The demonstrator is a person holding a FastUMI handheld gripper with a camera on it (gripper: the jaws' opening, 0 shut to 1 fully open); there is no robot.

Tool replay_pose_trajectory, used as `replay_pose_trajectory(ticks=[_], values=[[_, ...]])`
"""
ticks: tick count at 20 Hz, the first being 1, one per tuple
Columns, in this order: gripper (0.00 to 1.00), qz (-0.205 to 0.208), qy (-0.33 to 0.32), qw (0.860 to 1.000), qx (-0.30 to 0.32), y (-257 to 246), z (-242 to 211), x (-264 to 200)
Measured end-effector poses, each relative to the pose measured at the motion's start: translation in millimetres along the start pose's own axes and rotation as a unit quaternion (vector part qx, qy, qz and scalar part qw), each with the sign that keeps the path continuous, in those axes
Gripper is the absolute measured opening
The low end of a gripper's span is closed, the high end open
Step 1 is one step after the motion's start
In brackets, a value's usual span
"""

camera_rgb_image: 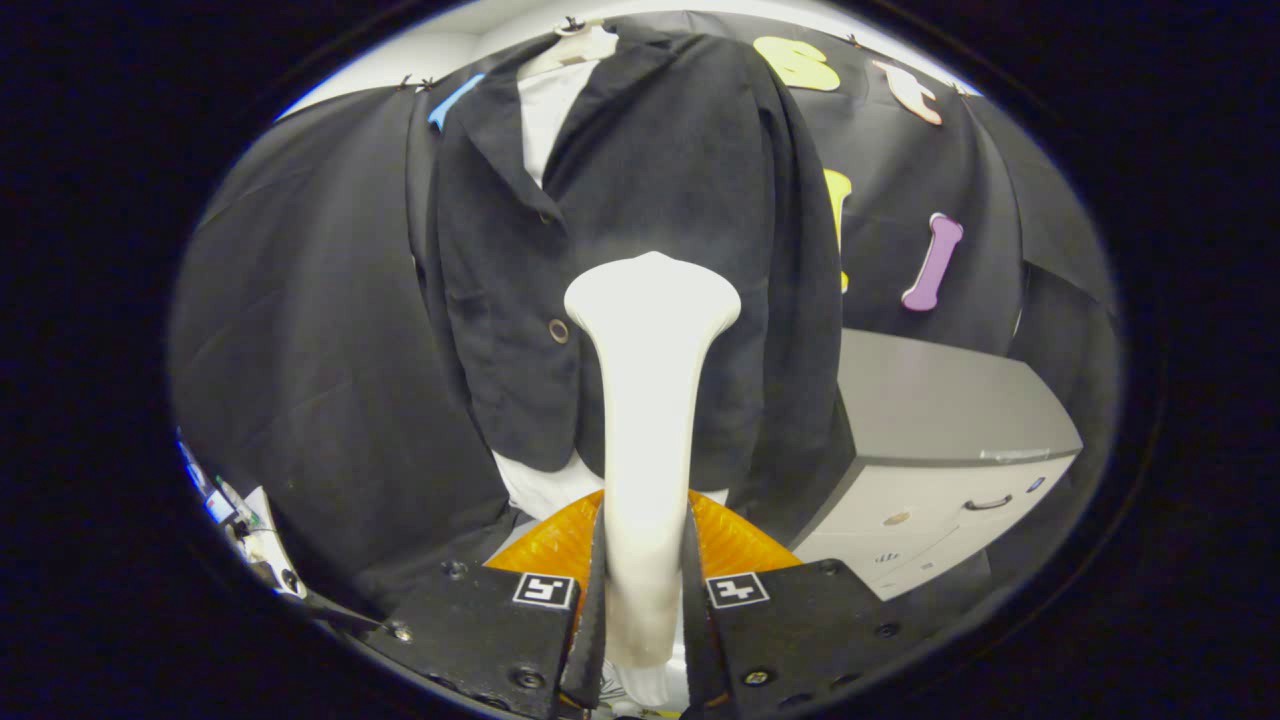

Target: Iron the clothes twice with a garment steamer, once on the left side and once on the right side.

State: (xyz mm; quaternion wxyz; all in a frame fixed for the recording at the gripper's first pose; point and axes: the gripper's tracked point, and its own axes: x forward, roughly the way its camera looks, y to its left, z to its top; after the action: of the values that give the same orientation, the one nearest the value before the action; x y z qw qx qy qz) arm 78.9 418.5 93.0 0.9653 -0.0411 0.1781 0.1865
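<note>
A black jacket (640, 200) over a white shirt (548, 110) hangs on a hanger against the booth wall, straight ahead. My gripper (645, 590) is shut on the handle of a white garment steamer (650, 400), both fingers pressing its sides. The steamer stands upright between the fingers. Its wide head (652, 295) sits in front of the jacket's right front panel, near mid height, just right of the lower button (558, 331). Faint steam blurs the cloth above the head. I cannot tell whether the head touches the fabric.
A grey cabinet (930, 430) with drawers stands to the right of the jacket, close to its hem. An orange ribbed object (560, 545) lies below the jacket, just beyond the fingers. Small clutter sits at the lower left (235, 515).
</note>
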Motion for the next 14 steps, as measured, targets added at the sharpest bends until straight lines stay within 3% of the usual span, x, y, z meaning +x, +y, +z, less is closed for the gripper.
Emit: replay_pose_trajectory(ticks=[7,14], values=[[0.35,0.038,-0.079,0.996,-0.019,52.6,83.9,-38.7],[0.35,0.075,-0.121,0.989,-0.039,114.7,136.4,-49.7]])
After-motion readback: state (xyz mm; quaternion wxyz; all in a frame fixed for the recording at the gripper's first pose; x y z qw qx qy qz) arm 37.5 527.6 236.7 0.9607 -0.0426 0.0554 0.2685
